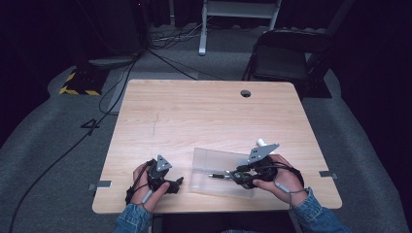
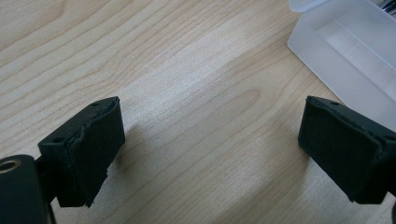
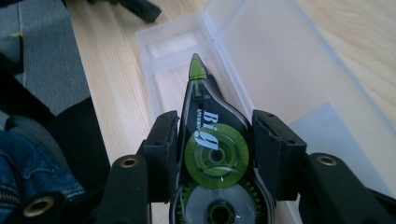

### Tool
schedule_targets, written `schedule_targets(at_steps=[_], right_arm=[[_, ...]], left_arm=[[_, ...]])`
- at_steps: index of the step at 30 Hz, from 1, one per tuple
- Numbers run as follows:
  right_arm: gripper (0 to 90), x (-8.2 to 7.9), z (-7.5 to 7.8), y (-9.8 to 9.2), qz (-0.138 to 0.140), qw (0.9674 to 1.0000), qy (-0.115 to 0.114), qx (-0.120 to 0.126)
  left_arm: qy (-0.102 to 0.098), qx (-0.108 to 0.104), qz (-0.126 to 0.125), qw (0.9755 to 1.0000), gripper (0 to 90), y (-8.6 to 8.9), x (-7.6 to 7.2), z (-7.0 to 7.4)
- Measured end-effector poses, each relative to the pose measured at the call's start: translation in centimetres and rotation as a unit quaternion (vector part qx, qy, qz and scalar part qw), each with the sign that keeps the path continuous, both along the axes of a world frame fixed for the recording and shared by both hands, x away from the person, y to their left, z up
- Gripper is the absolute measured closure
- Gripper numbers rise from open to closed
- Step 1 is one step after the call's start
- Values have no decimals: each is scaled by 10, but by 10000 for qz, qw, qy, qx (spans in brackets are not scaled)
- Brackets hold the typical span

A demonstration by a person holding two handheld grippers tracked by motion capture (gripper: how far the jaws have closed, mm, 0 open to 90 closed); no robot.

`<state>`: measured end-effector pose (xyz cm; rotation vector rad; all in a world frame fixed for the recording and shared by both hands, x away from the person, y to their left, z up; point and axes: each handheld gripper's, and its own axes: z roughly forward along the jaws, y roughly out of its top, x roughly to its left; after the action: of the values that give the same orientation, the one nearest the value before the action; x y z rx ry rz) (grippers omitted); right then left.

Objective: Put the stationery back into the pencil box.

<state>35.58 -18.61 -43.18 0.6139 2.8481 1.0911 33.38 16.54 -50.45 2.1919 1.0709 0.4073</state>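
My right gripper [image 3: 215, 144] is shut on a black and green correction tape dispenser [image 3: 205, 93], whose green tip points over an open clear plastic box [image 3: 275, 60]. In the high view the dispenser [image 1: 221, 176] sticks out leftward from my right gripper [image 1: 239, 177] above the box [image 1: 214, 162] near the table's front edge. My left gripper [image 1: 176, 184] rests low on the table left of the box. Its jaws stand open around bare wood [image 2: 210, 135], and a corner of the box [image 2: 355, 46] lies off to the upper right.
The wooden table [image 1: 204, 111] has a cable hole [image 1: 246, 93] near its far edge. A black folding chair [image 1: 286, 53] stands beyond the far right corner. Cables run over the grey floor [image 1: 58, 145] at the left.
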Motion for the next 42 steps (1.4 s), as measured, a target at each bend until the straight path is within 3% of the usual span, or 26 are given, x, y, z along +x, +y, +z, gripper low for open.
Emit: schedule_targets(at_steps=[28,34,42], right_arm=[[527,6,-29,8,433,9979,218,-429],[526,7,-31,8,523,9973,202,-469],[525,8,-34,8,528,9970,361,-435]], left_arm=[[4,-42,2,10000,76,0,-2,-1],[4,-42,3,10000,76,0,-2,-1],[4,-41,1,10000,76,0,-2,-1]])
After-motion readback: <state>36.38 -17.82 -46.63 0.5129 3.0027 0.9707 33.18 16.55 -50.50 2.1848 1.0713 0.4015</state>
